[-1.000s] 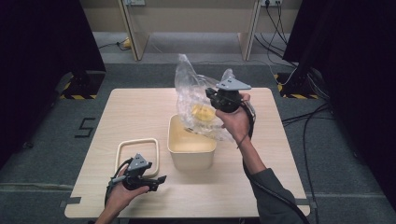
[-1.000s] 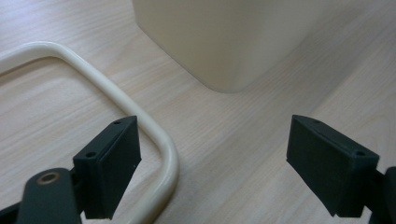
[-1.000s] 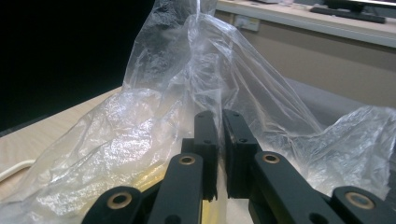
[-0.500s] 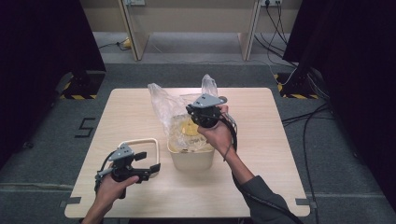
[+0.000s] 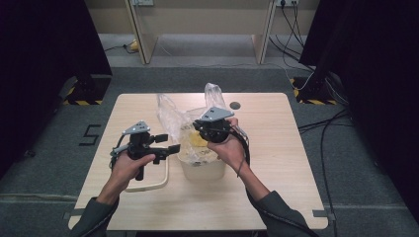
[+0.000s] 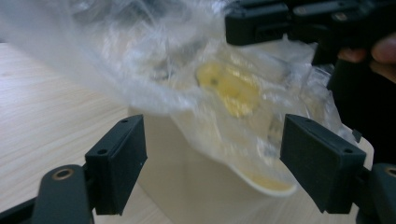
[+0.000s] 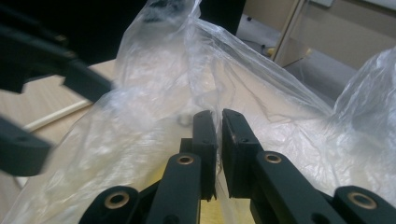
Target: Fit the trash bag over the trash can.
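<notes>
A clear plastic bag (image 5: 170, 116) with yellow pieces (image 5: 197, 140) inside hangs over a cream tub (image 5: 202, 168) at the table's middle. My right gripper (image 5: 196, 128) is shut on a fold of the bag (image 7: 154, 140); the film is pinched between its pads (image 7: 205, 130). My left gripper (image 5: 172, 148) is raised just left of the tub, pointing at the bag. Its jaws have just been closing a little but stand open (image 6: 210, 140). The bag (image 6: 140, 60) and tub (image 6: 187, 186) lie ahead, with nothing pressed between the pads.
The tub's cream lid (image 5: 165, 174) lies flat on the table (image 5: 276, 163) beneath my left hand. A small dark disc (image 5: 235, 105) sits near the far edge. Cables (image 5: 321, 123) trail over the floor to the right.
The right gripper carried the bag left and down until it hung over the tub. The left gripper rose from beside the lid and moved right toward the bag.
</notes>
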Demonstrator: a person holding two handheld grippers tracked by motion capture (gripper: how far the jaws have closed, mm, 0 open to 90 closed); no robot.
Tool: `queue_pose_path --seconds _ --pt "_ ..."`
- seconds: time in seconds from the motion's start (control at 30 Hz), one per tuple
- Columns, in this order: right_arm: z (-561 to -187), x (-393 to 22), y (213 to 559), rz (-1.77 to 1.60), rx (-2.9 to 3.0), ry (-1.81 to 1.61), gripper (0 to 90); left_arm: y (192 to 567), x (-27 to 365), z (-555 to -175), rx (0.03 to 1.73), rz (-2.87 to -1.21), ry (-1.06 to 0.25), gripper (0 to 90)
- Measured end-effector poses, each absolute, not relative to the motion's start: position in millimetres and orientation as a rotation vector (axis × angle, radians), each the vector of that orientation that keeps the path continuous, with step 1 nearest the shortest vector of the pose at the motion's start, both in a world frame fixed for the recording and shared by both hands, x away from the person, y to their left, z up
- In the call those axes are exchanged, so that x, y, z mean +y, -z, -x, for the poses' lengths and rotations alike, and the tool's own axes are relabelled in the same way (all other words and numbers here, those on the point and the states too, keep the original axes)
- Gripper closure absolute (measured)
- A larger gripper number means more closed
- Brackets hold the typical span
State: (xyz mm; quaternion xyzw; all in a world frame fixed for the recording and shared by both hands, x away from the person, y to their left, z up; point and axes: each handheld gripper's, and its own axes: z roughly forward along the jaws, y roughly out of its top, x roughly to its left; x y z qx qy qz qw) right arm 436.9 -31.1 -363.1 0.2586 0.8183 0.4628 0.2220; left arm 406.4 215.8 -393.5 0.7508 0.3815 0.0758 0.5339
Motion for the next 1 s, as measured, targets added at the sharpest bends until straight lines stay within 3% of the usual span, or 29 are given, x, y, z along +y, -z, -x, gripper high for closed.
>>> queue_pose_path --seconds 0.27,0.57,0.63,0.77,0.87,1.0 --pt "-434 -29 372 -0.698 2.350 -1.283 84.0 384 193 -423 0.884 -1.784 -0.173 24.4" --pt "-434 -27 376 -0.686 2.405 -1.283 83.7 385 195 -443 0.946 -1.698 -0.091 29.4" --pt "-433 -26 377 -0.674 2.410 -1.278 83.3 385 194 -444 0.928 -1.697 -0.106 36.4" --pt "-433 -25 379 -0.673 2.420 -1.272 80.9 387 193 -443 0.869 -1.747 -0.163 65.1" --pt "-434 -29 378 -0.697 2.415 -1.283 69.9 386 192 -440 0.846 -1.783 -0.224 80.1" --pt "-432 -43 364 -0.753 2.383 -1.294 50.8 384 195 -439 0.846 -1.797 -0.291 85.1"
